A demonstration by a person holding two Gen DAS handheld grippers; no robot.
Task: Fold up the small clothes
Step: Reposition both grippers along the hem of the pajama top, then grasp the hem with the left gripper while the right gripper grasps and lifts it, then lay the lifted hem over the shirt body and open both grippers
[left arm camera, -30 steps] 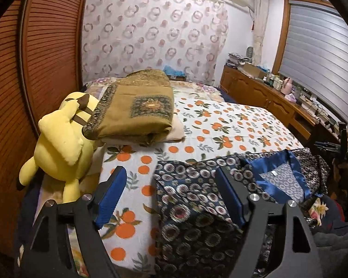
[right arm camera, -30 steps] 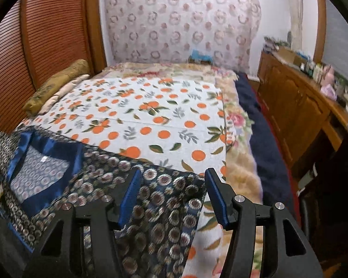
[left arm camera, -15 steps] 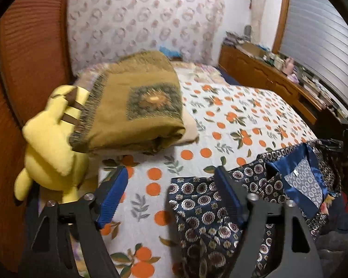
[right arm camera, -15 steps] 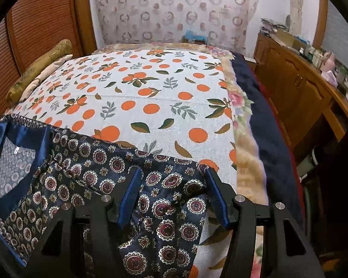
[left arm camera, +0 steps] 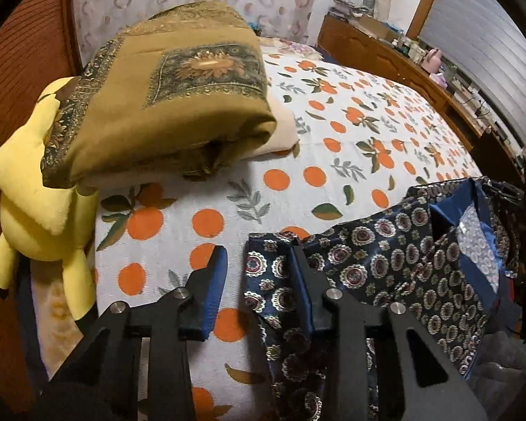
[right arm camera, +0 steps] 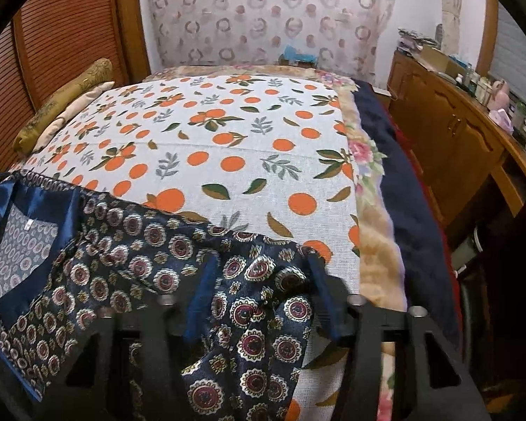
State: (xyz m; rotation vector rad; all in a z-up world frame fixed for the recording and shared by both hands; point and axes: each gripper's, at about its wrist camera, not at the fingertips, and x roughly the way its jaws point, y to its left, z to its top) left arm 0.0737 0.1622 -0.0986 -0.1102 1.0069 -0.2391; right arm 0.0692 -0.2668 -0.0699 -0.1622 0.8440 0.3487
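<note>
One small garment (right arm camera: 129,263), a dark navy silky piece printed with round medallions and lined in plain blue satin, lies spread along the near edge of the bed (right arm camera: 249,161), its neck opening and white label facing up. The bed wears one white woven cover dotted with oranges and leaves, over a peach floral blanket (right arm camera: 378,263) showing along the right edge. The left gripper (left arm camera: 259,263), black with blue pads, is narrowing its jaws over the garment's left corner; the cloth edge lies between them, but whether the pads press it cannot be told. The right gripper (right arm camera: 261,273) is also closing, with a bunched fold of the garment between its two blurred fingers. At the far left corner sit one folded olive-gold blanket (left arm camera: 179,91) with a sunflower panel and one yellow plush toy (left arm camera: 35,193).
</note>
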